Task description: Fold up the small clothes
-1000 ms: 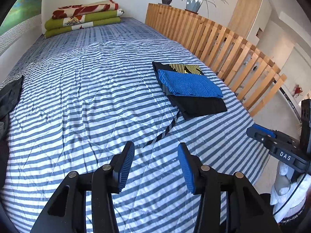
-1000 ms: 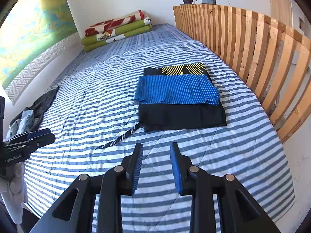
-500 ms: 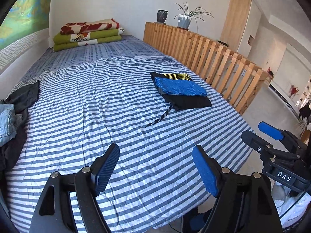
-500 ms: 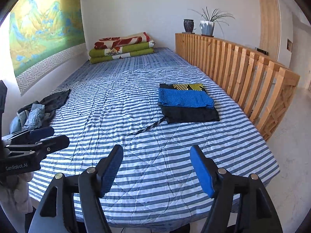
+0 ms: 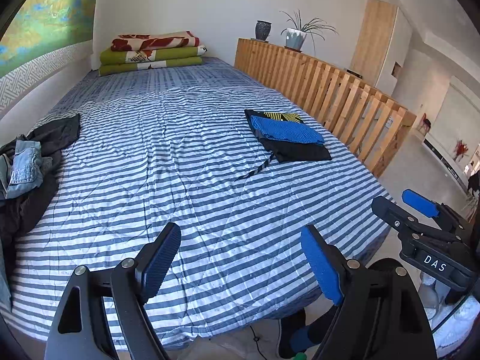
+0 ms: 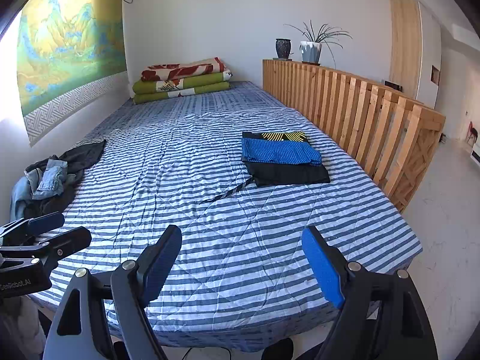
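A folded stack lies on the right side of the striped bed (image 5: 180,180) (image 6: 210,210): a blue ribbed garment (image 5: 286,130) (image 6: 280,151) on top of black folded clothes (image 5: 300,151) (image 6: 291,174), with a yellow-patterned piece (image 5: 282,116) (image 6: 283,136) at the far end. A drawstring (image 5: 255,169) (image 6: 228,193) trails from the black one. A heap of unfolded dark and denim clothes (image 5: 27,162) (image 6: 51,177) sits at the bed's left edge. My left gripper (image 5: 240,267) and right gripper (image 6: 241,265) both hang open and empty over the bed's near edge.
A wooden slatted rail (image 5: 330,90) (image 6: 360,111) borders the bed's right side, with a plant and a vase on top. Folded blankets (image 5: 153,51) (image 6: 183,81) are stacked at the far end. A wall with a painting (image 6: 66,45) runs along the left.
Both grippers have pulled back from the folded stack toward the near edge of the bed, and both have opened wider. The clothes have not moved.
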Demonstrator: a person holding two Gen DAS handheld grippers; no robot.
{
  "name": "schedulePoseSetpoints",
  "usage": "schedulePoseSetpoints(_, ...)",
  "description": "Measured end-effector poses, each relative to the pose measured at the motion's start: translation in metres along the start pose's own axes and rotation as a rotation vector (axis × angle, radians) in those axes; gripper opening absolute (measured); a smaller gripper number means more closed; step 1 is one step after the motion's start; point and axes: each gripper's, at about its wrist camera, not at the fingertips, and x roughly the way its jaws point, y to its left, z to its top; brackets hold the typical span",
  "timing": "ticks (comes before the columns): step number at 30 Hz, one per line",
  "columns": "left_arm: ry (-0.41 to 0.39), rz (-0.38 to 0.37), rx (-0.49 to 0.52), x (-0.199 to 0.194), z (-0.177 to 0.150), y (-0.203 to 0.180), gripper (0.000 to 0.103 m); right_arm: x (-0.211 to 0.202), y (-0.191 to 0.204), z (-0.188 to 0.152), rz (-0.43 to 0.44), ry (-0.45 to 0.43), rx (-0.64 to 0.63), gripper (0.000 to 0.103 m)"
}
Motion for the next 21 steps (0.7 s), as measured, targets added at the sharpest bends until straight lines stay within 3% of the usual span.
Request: schedulePoseSetpoints(21, -0.03, 0.019, -0.014, -0.014, 0.007, 0.004, 0.088, -0.009, 0.012, -0.003, 0.02, -0.025, -0.017, 0.079)
